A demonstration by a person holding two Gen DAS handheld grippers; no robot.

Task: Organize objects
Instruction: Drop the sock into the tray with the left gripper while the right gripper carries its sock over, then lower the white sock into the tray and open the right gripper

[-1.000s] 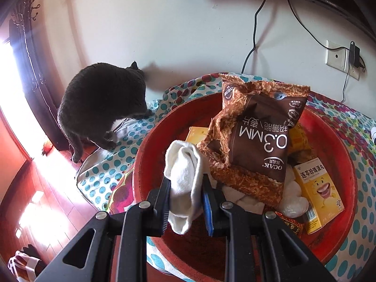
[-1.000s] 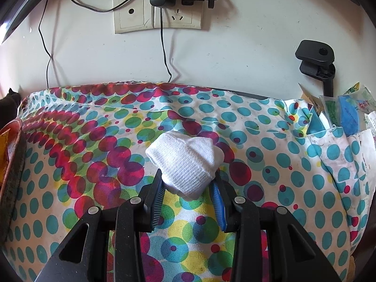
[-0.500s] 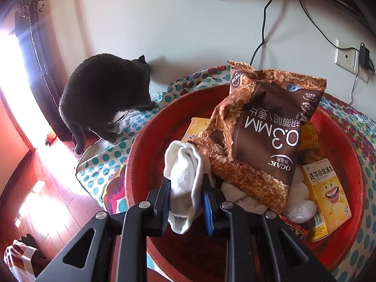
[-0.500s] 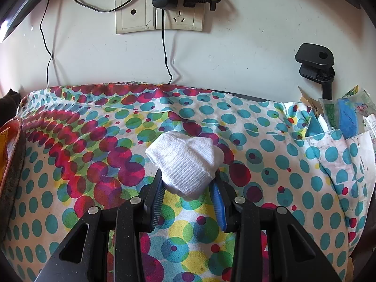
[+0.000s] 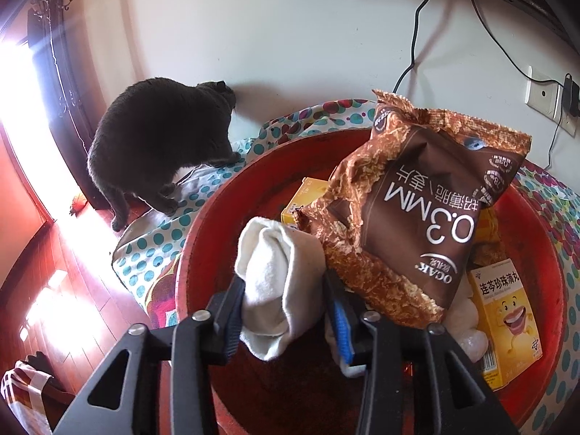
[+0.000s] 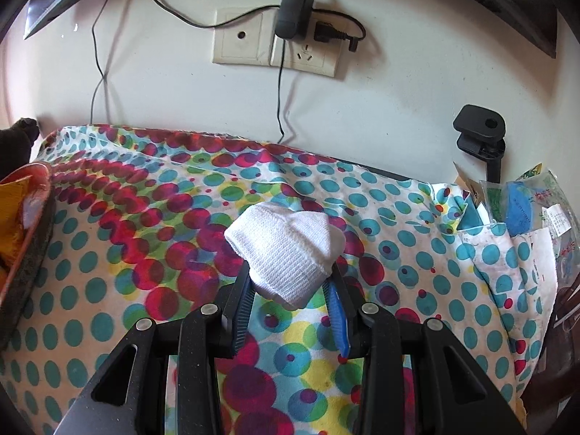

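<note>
polka-dotted cloth in teal, red and yellow [image 6: 119, 253] covers the table under a white wall with a socket plate [image 6: 275, 41]; at the table's far left corner stands a dark grey cat [image 5: 159, 145]. on the cloth sits a round red plastic basin [image 5: 232, 217], and the left gripper [image 5: 284, 311] hangs over its near side with a cream rolled sock [image 5: 277, 279] between its jaws, long axis running up and away from the claw, lower end drooping below the blue pads. those jaws are opening, the right-hand pad already stands clear of the sock, so i judge it is about to drop straight into the basin beneath. right next to it leans a brown crinkled snack bag [image 5: 417, 217], printed upside down "0.3mm" and "ocak" with chinese characters; a yellow carton [image 5: 504, 322] with a smiling cartoon face carries more chinese text. over bare cloth, well right of the basin, the right gripper [image 6: 290, 304] is clamped on a white ribbed rolled sock [image 6: 286, 250] pointing away, so the left hand is the nearer to the basin
</note>
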